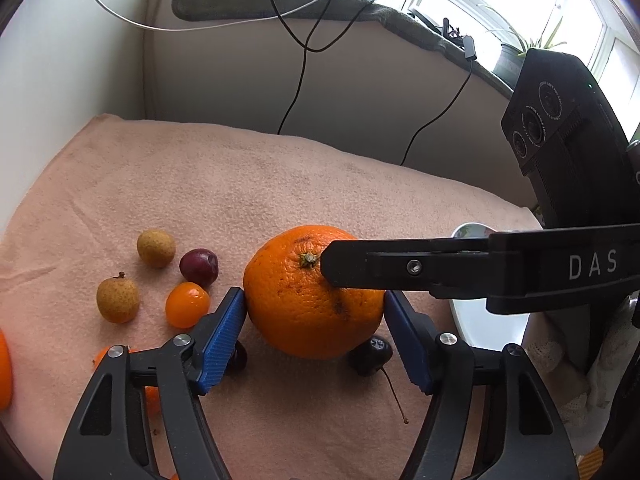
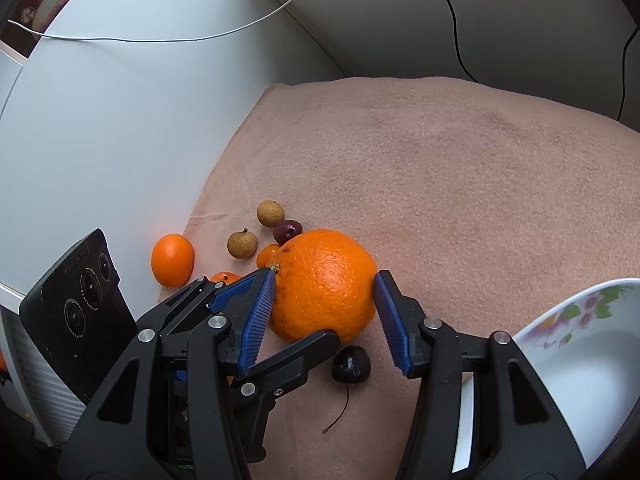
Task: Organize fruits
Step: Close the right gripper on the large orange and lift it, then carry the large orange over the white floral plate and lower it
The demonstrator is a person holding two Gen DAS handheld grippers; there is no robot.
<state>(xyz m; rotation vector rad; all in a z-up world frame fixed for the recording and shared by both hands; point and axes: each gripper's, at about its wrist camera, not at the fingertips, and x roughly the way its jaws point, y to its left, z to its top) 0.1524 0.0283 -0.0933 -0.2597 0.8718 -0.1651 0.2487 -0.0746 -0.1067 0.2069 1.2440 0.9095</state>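
A large orange [image 1: 312, 300] rests on the pink towel [image 1: 280, 184]. My left gripper [image 1: 314, 316] is closed around it, blue pads touching both sides. My right gripper [image 2: 324, 308] also straddles the same orange [image 2: 324, 284], its pads touching or nearly touching each side; one black finger of it crosses the left wrist view [image 1: 400, 268]. A dark cherry with a stem [image 2: 351, 365] lies just in front of the orange, and it also shows in the left wrist view [image 1: 370, 354].
Two longans [image 1: 156, 248] [image 1: 118, 300], a red cherry [image 1: 199, 267] and a kumquat [image 1: 187, 305] lie left of the orange. A smaller orange [image 2: 173, 265] sits at the towel's left edge. A white flowered bowl [image 2: 592, 364] stands at the right. Walls and cables lie behind.
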